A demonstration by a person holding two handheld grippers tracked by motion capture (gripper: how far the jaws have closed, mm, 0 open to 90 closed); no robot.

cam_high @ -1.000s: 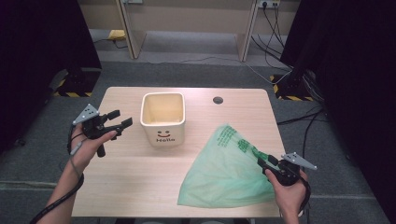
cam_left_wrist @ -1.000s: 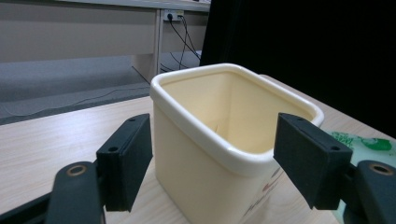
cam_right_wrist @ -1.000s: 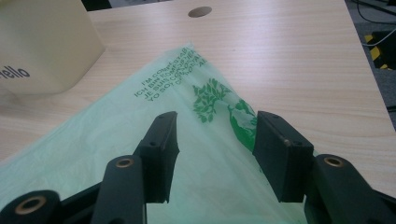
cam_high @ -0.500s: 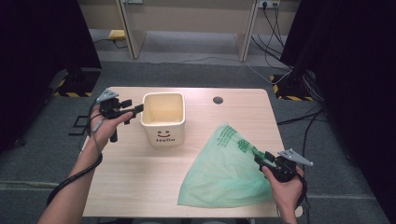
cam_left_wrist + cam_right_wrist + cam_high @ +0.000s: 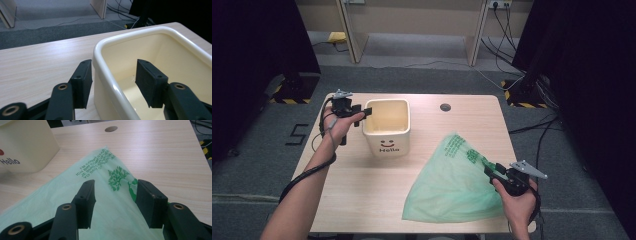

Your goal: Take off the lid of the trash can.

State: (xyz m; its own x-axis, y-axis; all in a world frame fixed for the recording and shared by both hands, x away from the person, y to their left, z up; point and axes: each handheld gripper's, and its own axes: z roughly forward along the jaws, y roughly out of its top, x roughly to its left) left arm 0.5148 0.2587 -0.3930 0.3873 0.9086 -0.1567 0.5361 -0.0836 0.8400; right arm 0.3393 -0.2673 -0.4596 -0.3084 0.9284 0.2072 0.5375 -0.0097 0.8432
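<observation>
— Looking at the left gripper [image 5: 362,112] now, it has moved a long way in one second: from the near-left part of the table [image 5: 362,200] up to the far-left corner of the cream bin [image 5: 388,131]. Do you see how the jaws stand?

— Yes. In the left gripper view the jaws are wide apart, one outside the bin wall and one inside, with the rounded rim [image 5: 110,82] between them. They do not press it yet; there is a gap on both sides.

— So this gripper is ready to take the rim. And the right gripper [image 5: 492,171]?

— It has hardly changed place. It stays at the near-right side of the table, over the right edge of the green plastic bag [image 5: 452,182]. In the right gripper view the jaws are also wide, and the thin film with the printed tree [image 5: 117,178] lies under and between them. I cannot tell if a pad already touches the film.

— Where is the bag compared with the bin?

— The bag lies flat, spread like a triangle, to the right and nearer than the bin. Its far tip comes close to the bin but stays apart from it. The bin stands upright, with the smile and "Hello" facing the person.

— What does the change mean?

— I judge that the bin will be held steady first, and then the bag can be lifted and opened to line the bin.
</observation>
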